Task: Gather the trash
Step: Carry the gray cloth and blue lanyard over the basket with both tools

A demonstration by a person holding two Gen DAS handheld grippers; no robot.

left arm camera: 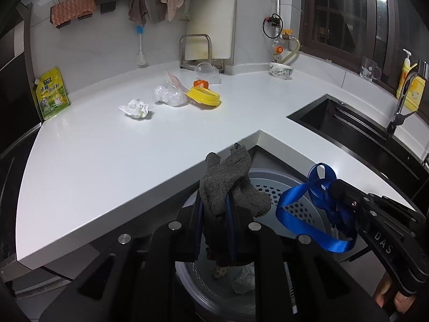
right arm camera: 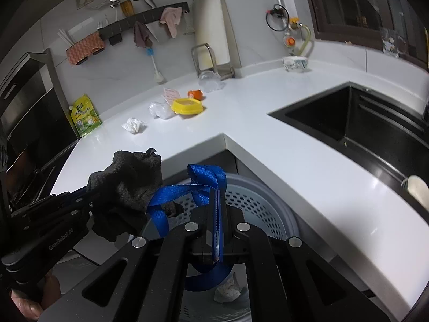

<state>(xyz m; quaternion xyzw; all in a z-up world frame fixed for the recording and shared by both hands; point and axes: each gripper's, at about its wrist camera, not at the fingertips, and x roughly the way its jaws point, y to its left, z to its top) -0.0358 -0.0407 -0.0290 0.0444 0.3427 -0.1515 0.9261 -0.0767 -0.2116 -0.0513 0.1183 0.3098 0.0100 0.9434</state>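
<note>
My left gripper (left arm camera: 215,209) is shut on a dark grey sock (left arm camera: 228,177) and holds it over the grey perforated trash bin (left arm camera: 292,201) below the counter corner. My right gripper (right arm camera: 217,201) is shut on a blue ribbon (right arm camera: 203,179) over the same bin (right arm camera: 257,201). Each gripper shows in the other's view, the right one (left arm camera: 337,190) at right, the left one (right arm camera: 88,204) at left with the sock (right arm camera: 128,179). On the white counter (left arm camera: 107,155) lie a crumpled tissue (left arm camera: 137,108), a clear plastic bag (left arm camera: 169,95), a yellow lid (left arm camera: 204,96) and an orange cap (left arm camera: 201,83).
Crumpled paper (right arm camera: 228,289) lies in the bin. A black sink (right arm camera: 348,123) with a tap (left arm camera: 402,99) is at the right. A green-yellow pouch (left arm camera: 51,94) leans at the far left. A bowl (left arm camera: 281,70), a cutting board (left arm camera: 211,18) and a clear container (left arm camera: 205,69) stand at the back.
</note>
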